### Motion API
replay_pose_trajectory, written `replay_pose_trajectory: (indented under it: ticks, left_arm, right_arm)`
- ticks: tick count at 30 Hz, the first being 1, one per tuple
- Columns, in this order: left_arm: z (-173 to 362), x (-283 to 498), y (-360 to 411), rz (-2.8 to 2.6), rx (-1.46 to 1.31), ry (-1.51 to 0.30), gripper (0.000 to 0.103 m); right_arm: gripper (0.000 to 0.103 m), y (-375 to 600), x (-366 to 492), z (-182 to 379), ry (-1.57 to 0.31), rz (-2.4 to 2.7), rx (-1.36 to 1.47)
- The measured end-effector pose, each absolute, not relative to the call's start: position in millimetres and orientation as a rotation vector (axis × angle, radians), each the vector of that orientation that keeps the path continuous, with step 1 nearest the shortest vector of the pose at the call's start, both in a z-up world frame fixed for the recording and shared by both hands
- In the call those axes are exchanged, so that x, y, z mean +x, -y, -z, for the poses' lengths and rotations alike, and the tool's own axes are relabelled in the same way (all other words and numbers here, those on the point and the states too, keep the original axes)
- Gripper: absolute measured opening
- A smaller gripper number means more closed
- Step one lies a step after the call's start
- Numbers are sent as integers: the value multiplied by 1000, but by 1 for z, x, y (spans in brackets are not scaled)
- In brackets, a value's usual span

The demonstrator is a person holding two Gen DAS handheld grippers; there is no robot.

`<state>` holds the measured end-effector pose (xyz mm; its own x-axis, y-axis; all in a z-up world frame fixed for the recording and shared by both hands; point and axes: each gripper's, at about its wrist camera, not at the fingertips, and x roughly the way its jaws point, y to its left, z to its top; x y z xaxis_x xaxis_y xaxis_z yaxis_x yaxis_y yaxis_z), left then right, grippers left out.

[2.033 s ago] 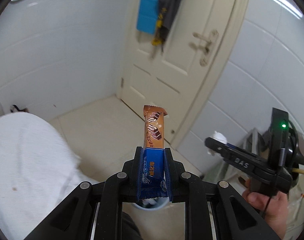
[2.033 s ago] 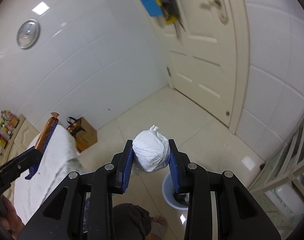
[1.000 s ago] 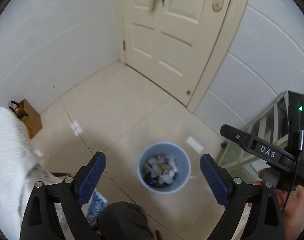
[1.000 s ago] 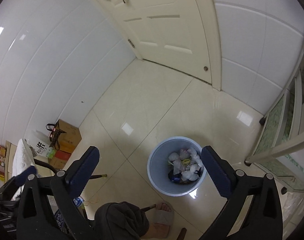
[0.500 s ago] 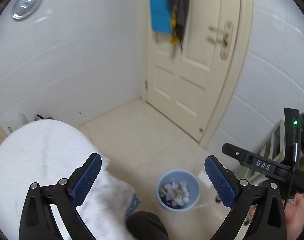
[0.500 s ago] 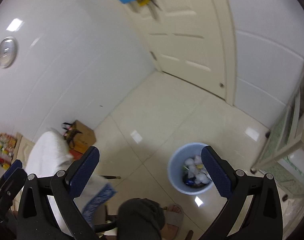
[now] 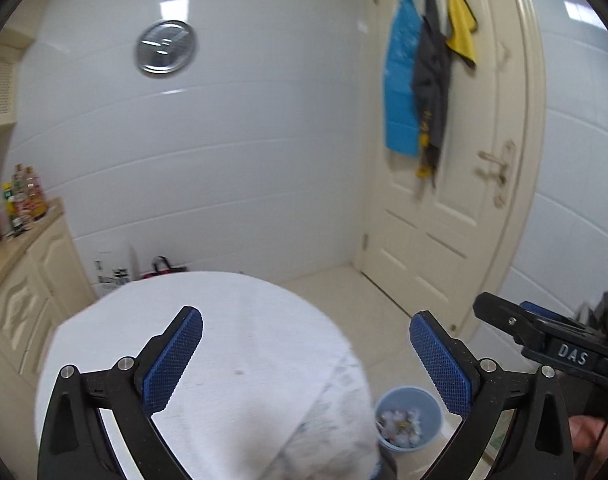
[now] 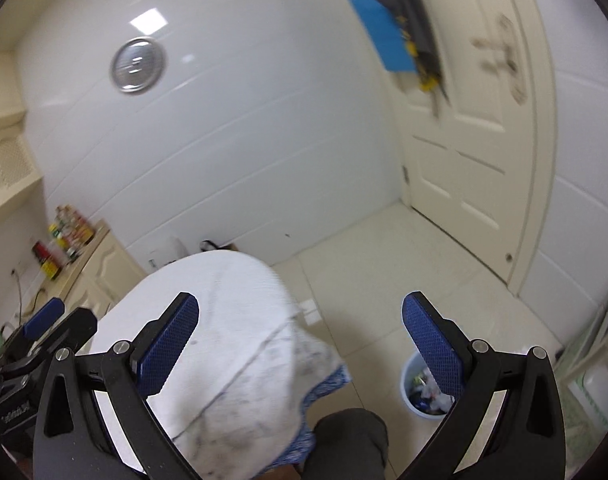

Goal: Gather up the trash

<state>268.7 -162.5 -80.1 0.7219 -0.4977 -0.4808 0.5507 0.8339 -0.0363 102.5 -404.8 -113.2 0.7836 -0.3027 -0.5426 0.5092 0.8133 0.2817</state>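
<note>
Left wrist view: the left gripper (image 7: pixel 306 354) has its jaws spread wide and empty over the table (image 7: pixel 232 320); the bin (image 7: pixel 409 418), holding trash, sits on the floor past the table's right edge.

Right wrist view: the right gripper (image 8: pixel 300 338) also gapes empty; bin (image 8: pixel 424 392) low right.

There are two grippers, the left gripper (image 7: pixel 306 354) and the right gripper (image 8: pixel 300 338), each with two blue-padded fingers. One round table under a white cloth (image 7: pixel 240 344) stands on the floor, with one light blue trash bin (image 7: pixel 409 417) below its right edge, its crumpled white pieces too small to count. One door (image 7: pixel 452 184) carries three hanging cloths, one blue (image 7: pixel 400 92), one dark grey (image 7: pixel 430 80), one yellow (image 7: pixel 460 24), and the wall holds one round metal disc (image 7: pixel 166 47).
</note>
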Motion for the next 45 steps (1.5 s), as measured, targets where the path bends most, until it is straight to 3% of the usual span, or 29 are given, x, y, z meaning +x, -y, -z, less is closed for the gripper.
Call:
replay_pose_trajectory:
  ticks: [19, 31, 45]
  left_arm:
    - [99, 109, 16, 255, 4, -398, 102]
    - [106, 27, 12, 135, 33, -343, 102]
    - [103, -8, 15, 146, -32, -341, 102]
  right_arm:
    - [103, 218, 118, 108, -448, 340, 127]
    - [103, 171, 96, 102, -378, 309, 93]
    - [103, 170, 80, 97, -347, 288, 92]
